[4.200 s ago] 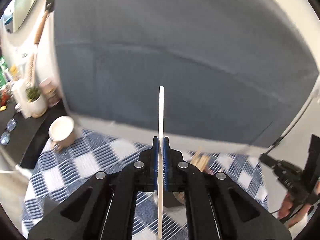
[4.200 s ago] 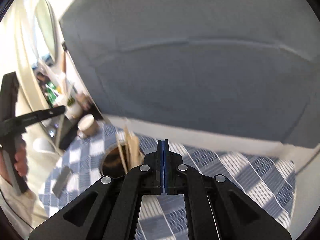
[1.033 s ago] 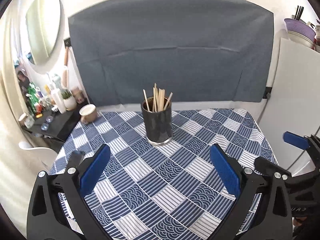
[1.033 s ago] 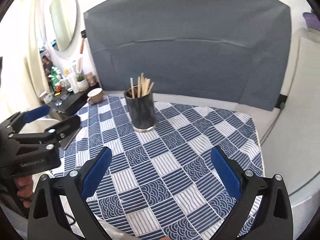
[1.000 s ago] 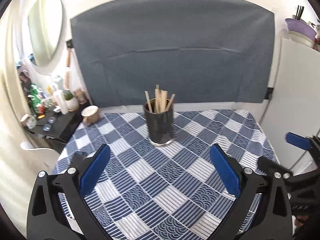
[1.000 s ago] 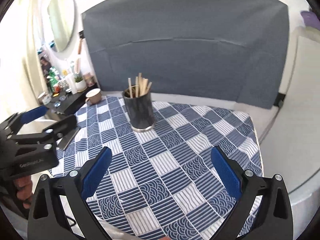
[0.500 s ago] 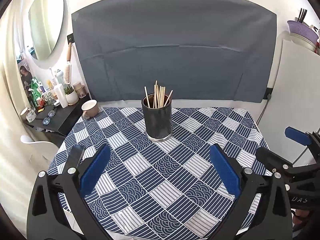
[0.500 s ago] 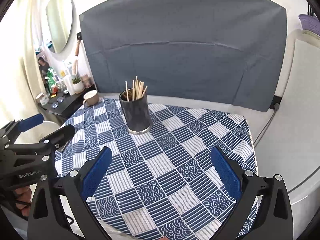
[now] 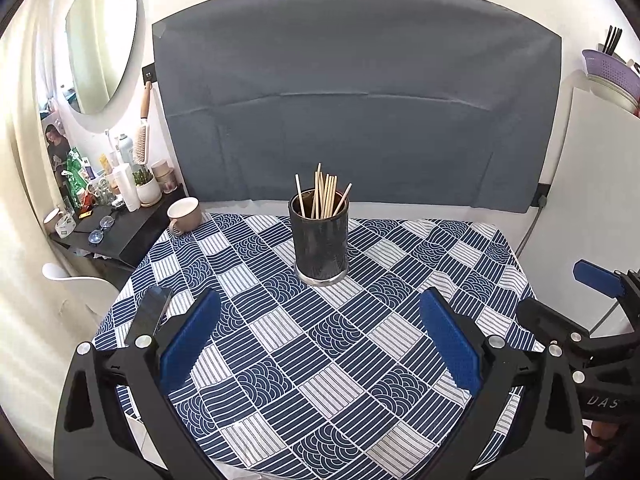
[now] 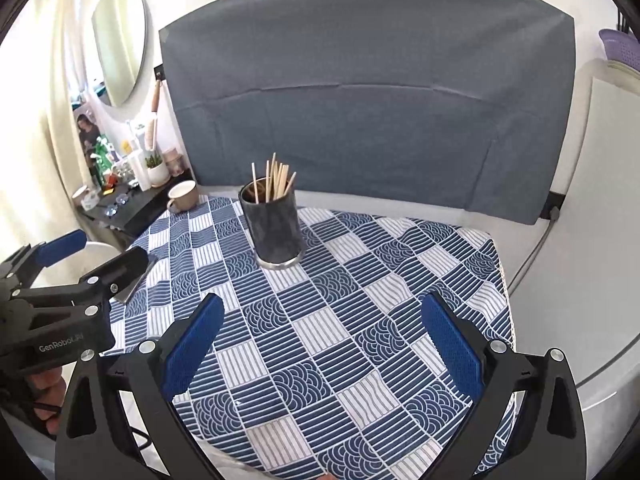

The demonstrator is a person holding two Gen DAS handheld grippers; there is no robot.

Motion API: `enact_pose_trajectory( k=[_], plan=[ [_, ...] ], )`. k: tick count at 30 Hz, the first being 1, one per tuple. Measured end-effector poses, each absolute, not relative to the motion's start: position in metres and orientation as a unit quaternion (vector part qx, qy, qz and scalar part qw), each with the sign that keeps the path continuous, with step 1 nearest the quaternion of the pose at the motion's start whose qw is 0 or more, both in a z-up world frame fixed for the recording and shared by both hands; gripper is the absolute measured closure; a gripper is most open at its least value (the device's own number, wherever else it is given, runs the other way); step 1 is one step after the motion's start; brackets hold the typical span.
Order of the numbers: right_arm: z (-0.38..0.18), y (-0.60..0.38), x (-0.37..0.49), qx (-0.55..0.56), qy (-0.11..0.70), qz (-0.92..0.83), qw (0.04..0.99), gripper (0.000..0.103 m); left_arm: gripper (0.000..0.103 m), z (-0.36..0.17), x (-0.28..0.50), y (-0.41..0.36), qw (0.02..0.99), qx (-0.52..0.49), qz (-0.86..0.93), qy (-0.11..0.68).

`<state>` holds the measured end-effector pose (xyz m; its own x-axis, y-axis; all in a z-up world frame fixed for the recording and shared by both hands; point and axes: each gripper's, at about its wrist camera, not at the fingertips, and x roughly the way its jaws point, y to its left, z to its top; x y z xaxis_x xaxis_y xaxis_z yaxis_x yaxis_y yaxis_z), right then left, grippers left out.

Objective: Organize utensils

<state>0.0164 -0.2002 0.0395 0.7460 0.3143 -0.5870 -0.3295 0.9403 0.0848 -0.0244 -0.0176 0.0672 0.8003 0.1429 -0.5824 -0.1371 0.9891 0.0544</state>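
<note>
Chopsticks [image 9: 325, 195] stand bunched in the dark cup [image 9: 319, 240] near the tabletop's [image 9: 280, 344] far edge. Left gripper [image 9: 320, 344] and right gripper [image 10: 320, 344] both spread wide, empty, over the near edge. No loose utensil visible; scan edges before reaching.

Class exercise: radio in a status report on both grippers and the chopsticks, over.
Left hand-held gripper open, empty. Right hand-held gripper open, empty. Chopsticks upright in dark holder on checked tablecloth. Nothing in the way.
</note>
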Motion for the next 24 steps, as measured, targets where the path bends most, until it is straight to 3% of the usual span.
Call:
enact_pose_trajectory(
  k=[24],
  plan=[
    [0.0449, -0.1968, 0.0214, -0.017, 0.31, 0.17, 0.935, 0.008, 0.006, 0.0685, -0.0189, -0.0107, 0.948, 0.004, 0.078, 0.308]
  ],
)
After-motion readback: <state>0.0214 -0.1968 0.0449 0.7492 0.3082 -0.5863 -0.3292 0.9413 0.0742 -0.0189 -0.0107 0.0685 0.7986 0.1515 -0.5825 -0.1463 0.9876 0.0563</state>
